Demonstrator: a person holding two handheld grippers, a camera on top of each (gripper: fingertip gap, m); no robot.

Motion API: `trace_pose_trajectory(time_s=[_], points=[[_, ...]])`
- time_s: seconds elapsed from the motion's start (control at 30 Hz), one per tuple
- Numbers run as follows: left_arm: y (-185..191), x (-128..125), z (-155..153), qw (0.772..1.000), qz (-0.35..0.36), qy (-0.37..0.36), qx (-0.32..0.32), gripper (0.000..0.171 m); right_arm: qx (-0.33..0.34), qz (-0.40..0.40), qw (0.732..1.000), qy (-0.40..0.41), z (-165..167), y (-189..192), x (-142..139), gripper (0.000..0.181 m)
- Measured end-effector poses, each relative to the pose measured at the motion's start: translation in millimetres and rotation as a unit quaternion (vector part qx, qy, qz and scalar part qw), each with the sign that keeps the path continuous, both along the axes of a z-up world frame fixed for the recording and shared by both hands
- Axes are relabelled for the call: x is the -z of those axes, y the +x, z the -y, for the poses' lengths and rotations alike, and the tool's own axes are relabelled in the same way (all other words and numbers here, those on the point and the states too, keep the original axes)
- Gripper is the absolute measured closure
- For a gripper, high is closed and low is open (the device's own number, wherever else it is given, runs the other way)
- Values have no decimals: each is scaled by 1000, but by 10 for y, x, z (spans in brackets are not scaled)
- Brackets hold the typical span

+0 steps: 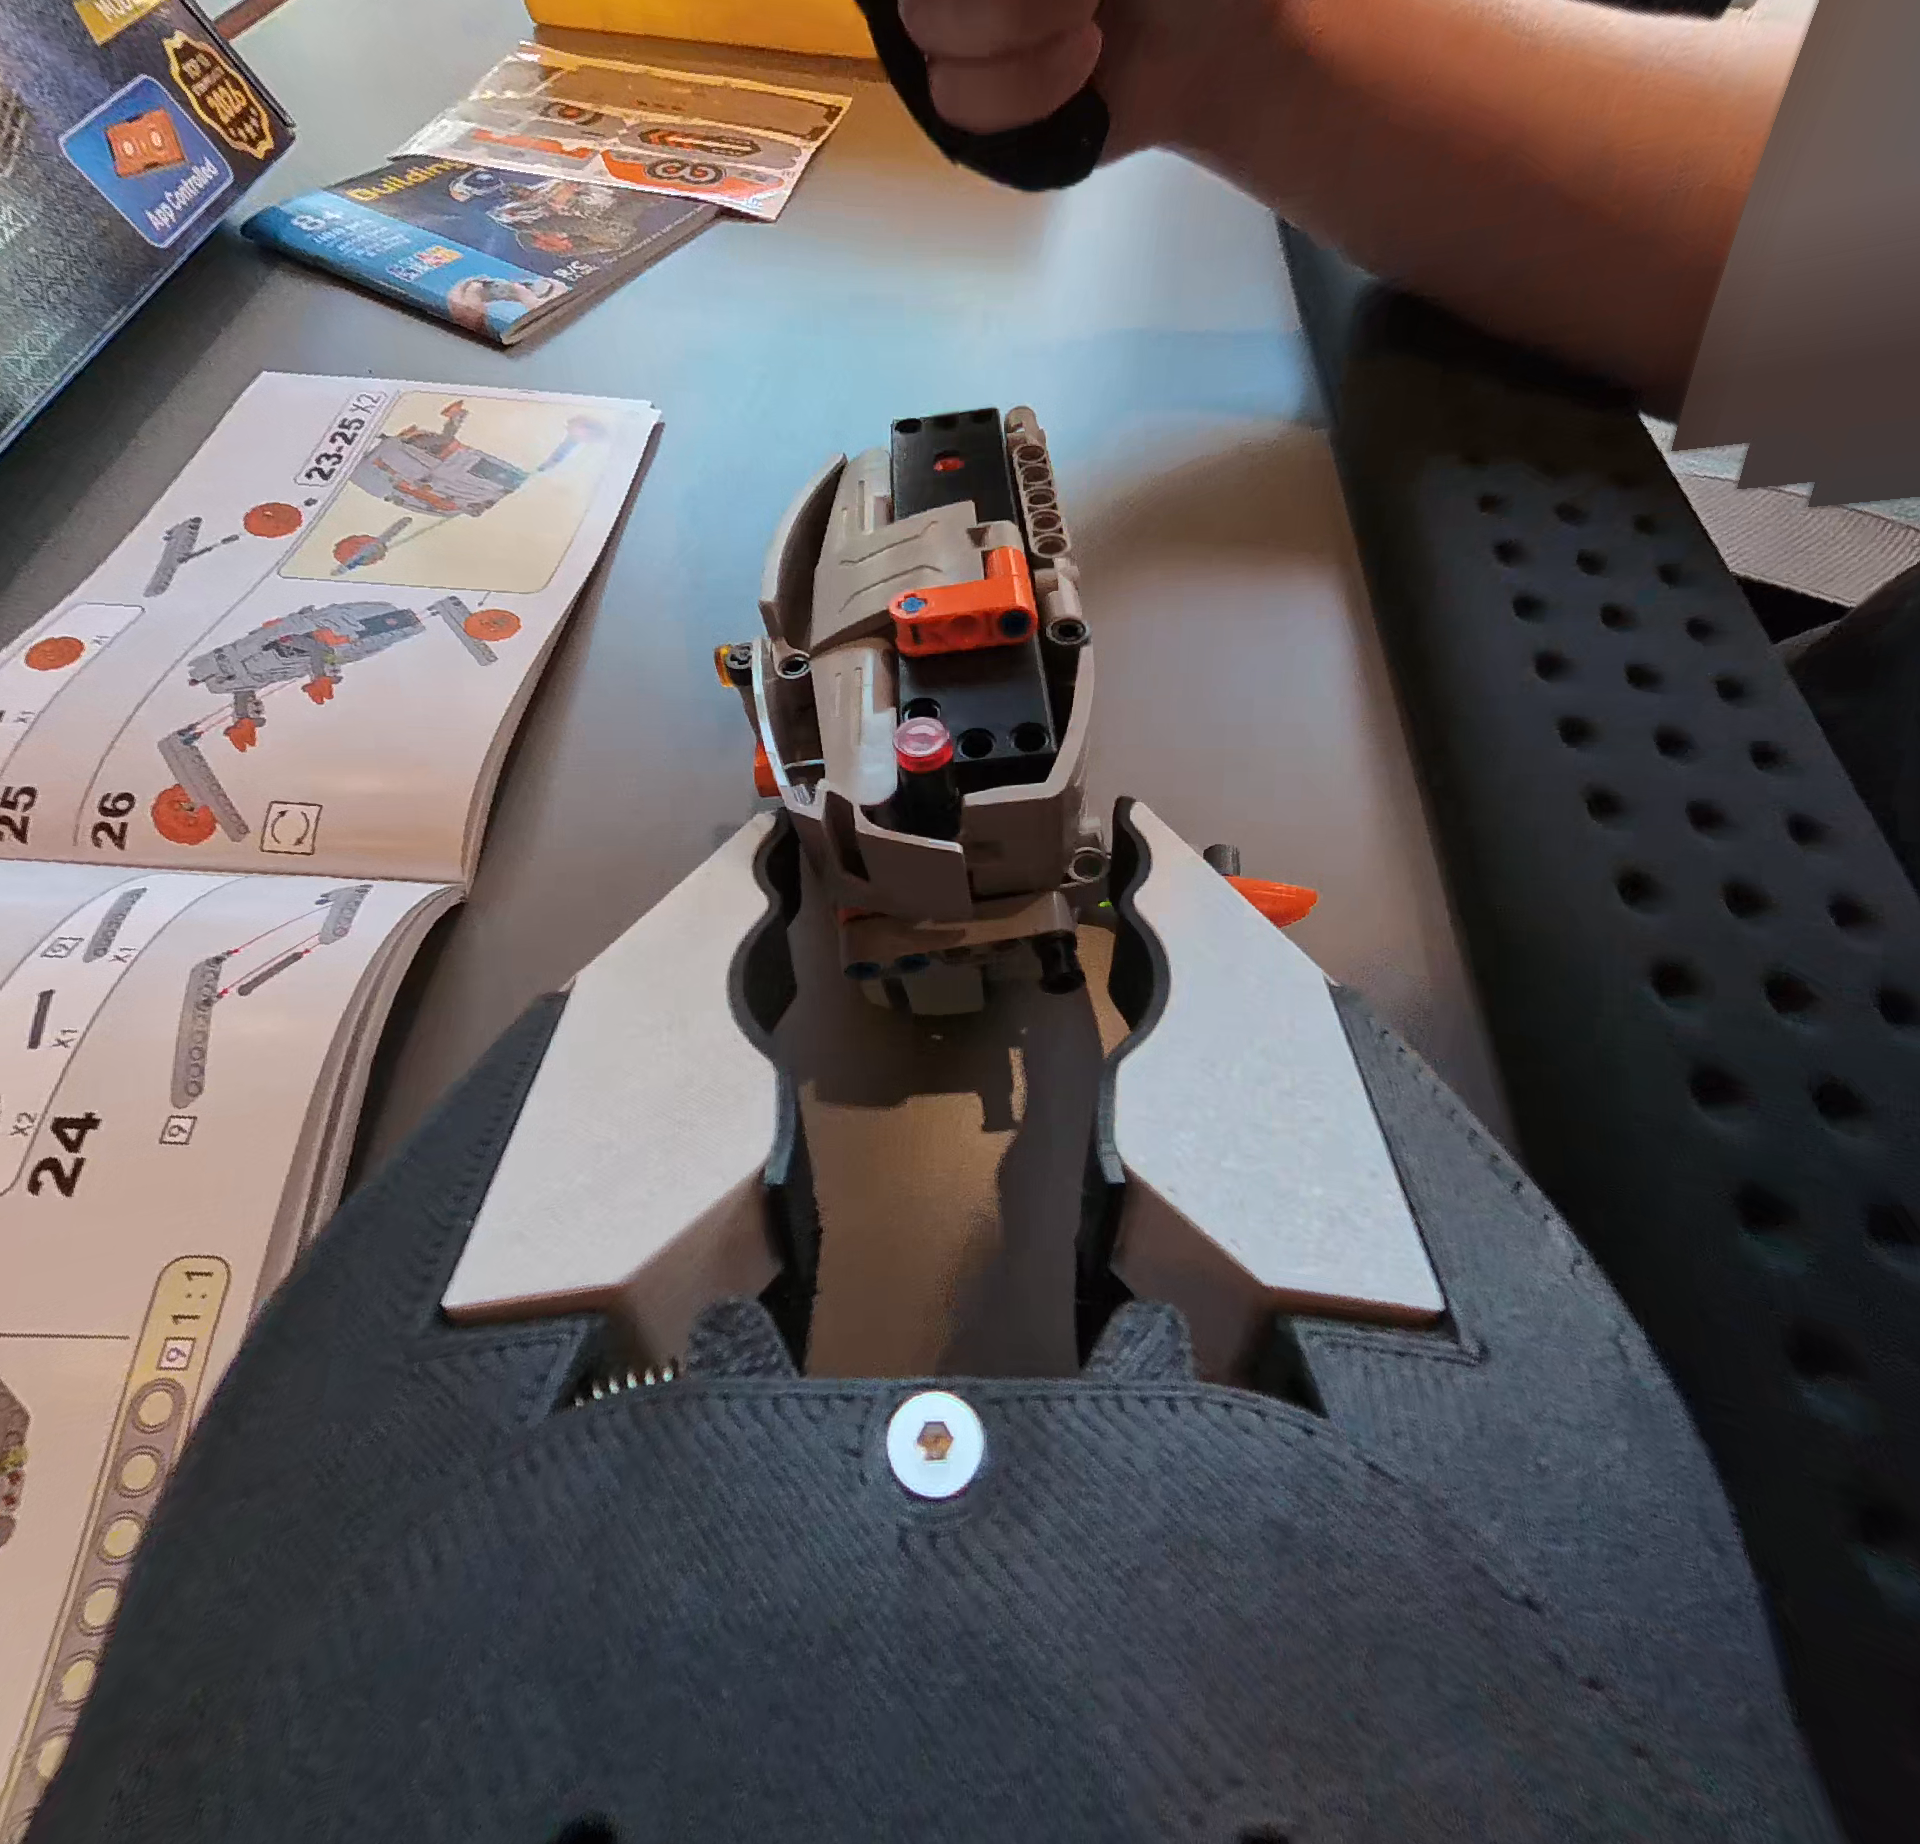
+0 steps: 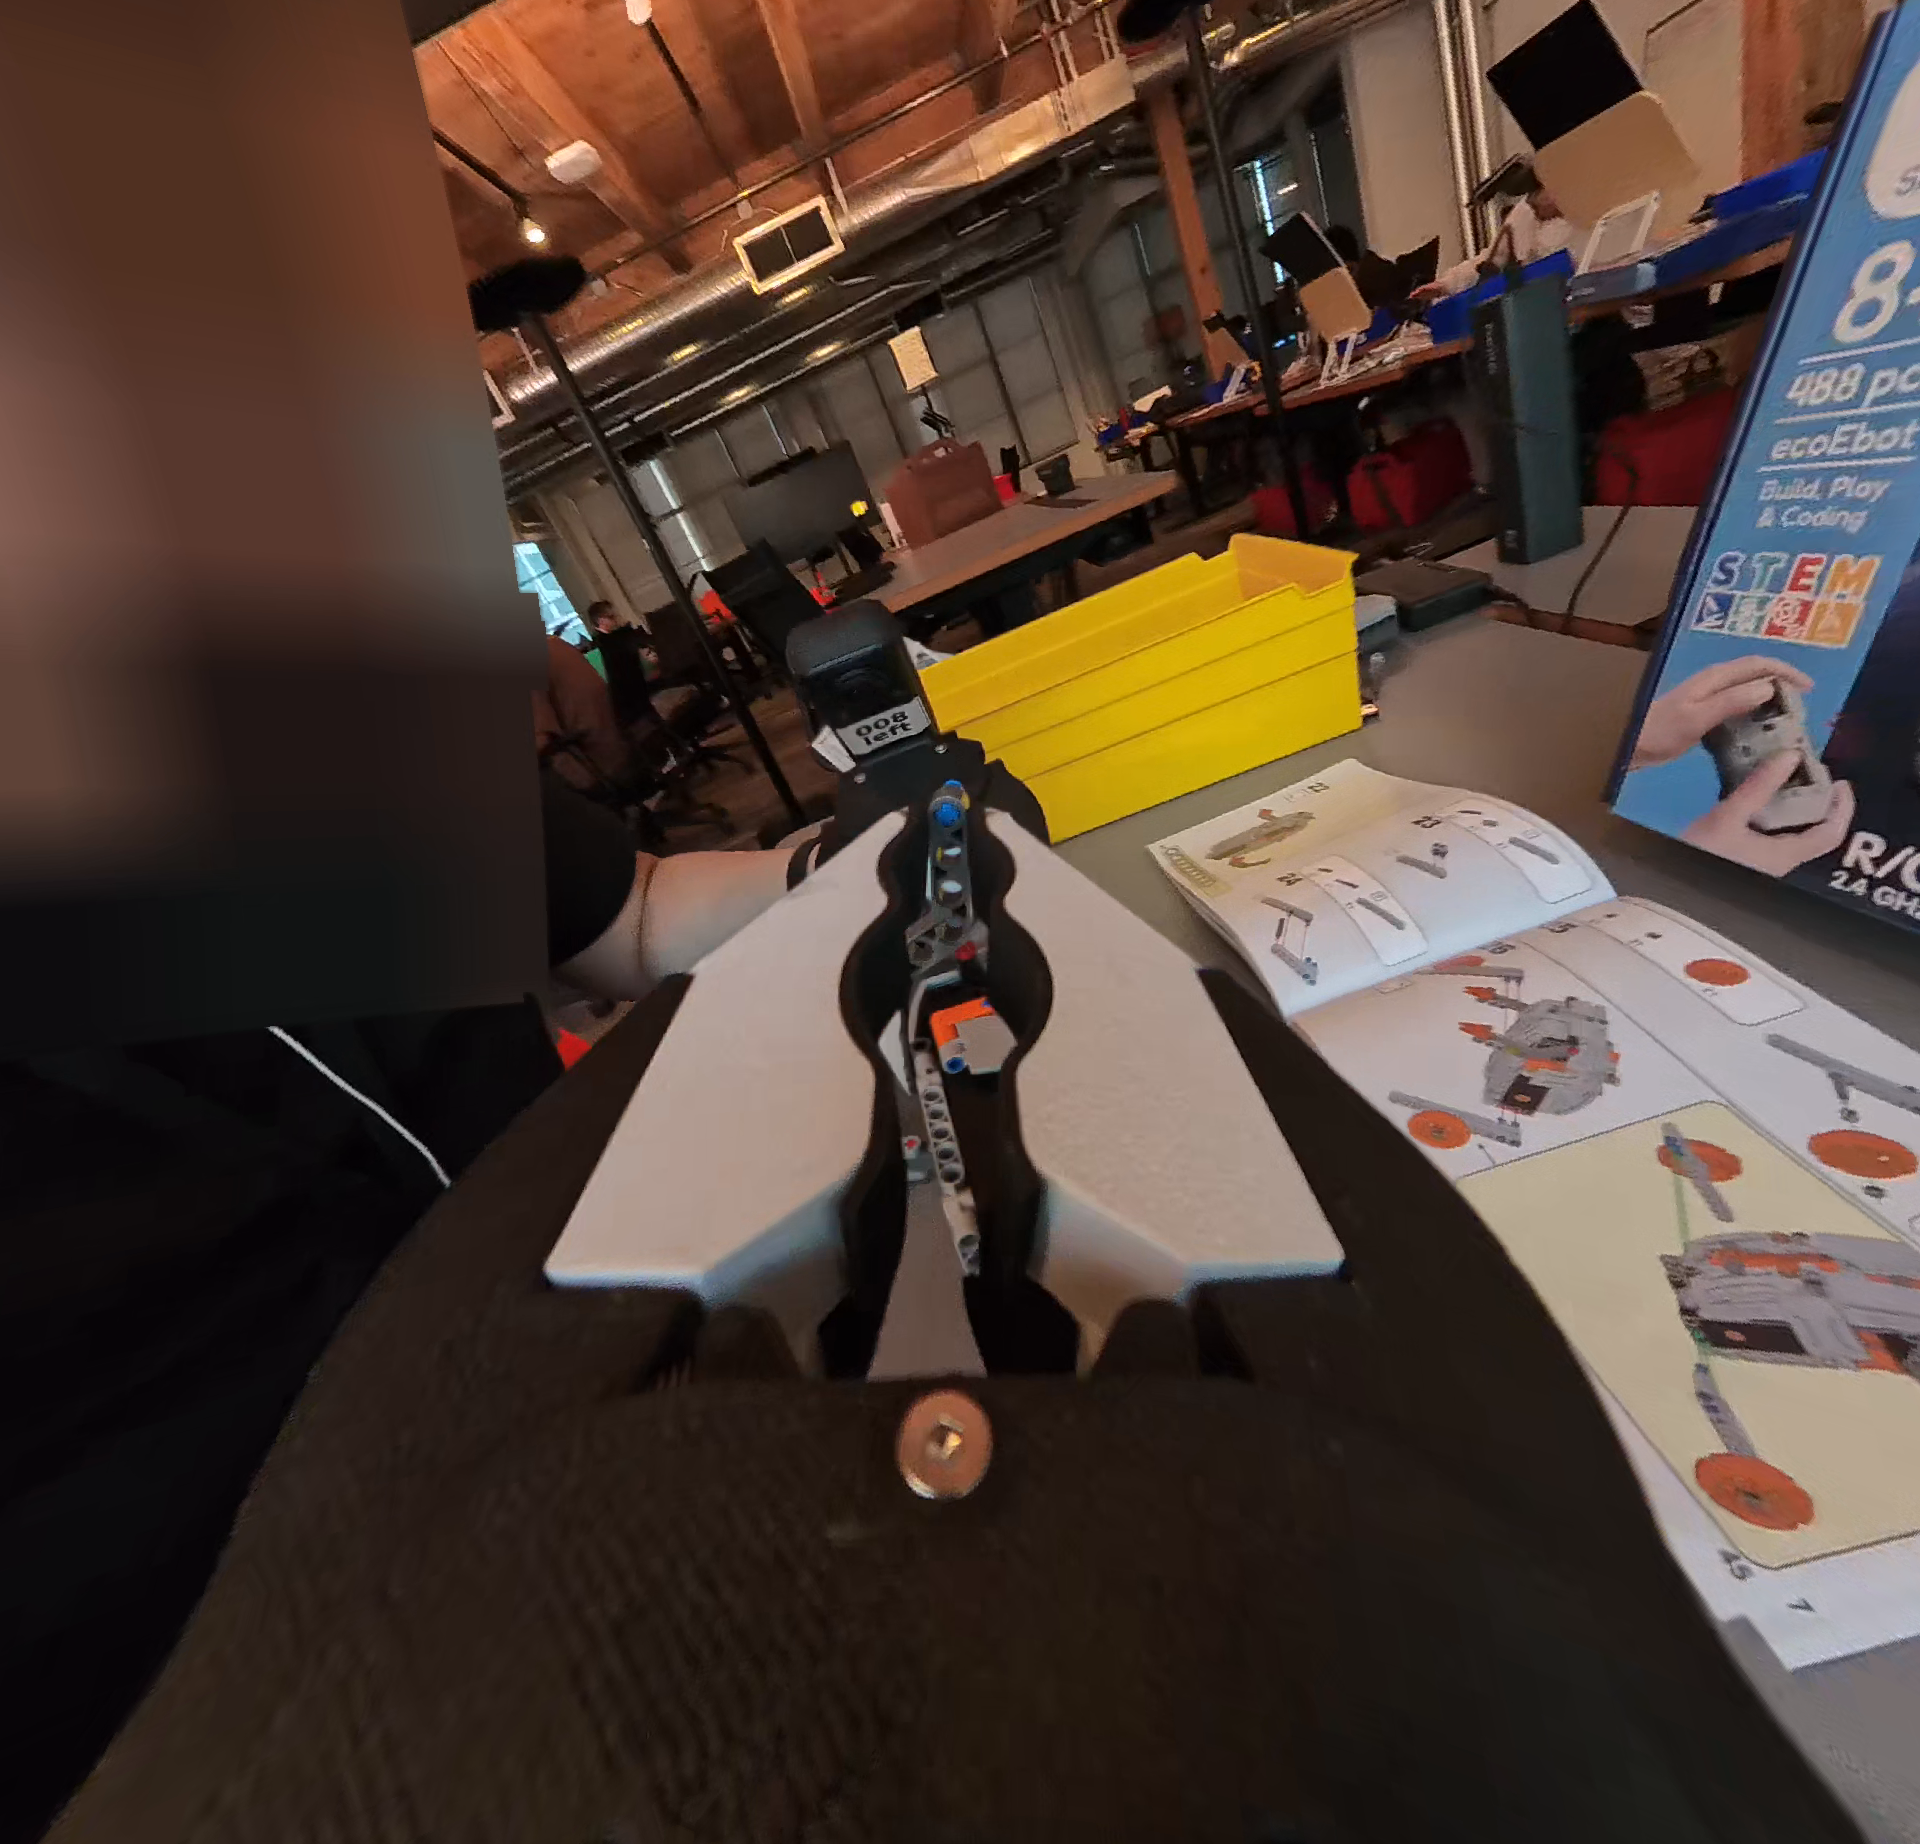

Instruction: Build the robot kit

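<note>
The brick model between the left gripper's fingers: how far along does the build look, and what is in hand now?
Done: the grey, black and orange brick model already has its shell and stands on the table, the left gripper closed on its base. In hand: the right gripper clamps a grey holed beam assembly. Left: the open instruction booklet shows orange wheels on beams; none is visible on the model.

Matt ribbed black plastic on the left gripper [image 1: 951,864], glossy plastic brick model [image 1: 925,651], smooth paper instruction booklet [image 1: 260,755], shiny yellow plastic bin [image 2: 1143,693].
</note>
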State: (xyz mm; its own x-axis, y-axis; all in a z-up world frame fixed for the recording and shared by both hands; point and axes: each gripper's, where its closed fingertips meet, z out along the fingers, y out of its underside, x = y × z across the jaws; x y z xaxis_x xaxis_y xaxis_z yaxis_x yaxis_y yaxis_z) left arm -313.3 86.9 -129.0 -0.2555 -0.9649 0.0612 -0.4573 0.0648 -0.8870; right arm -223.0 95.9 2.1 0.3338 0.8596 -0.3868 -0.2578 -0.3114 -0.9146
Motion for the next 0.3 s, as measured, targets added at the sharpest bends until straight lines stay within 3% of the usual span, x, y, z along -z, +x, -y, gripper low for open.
trace_pose_trajectory(time_s=[0.1,0.2,0.3], points=[[24,23,-7,1000,-4,14,-9,95,5,6,1000,2,5,89,97,175],[23,56,13,1000,-13,18,-4,111,2,-59,998,6,-16,241,-35,176],[23,59,6,1000,-17,4,-3,111,14,-90,996,-6,-89,377,-27,176]])
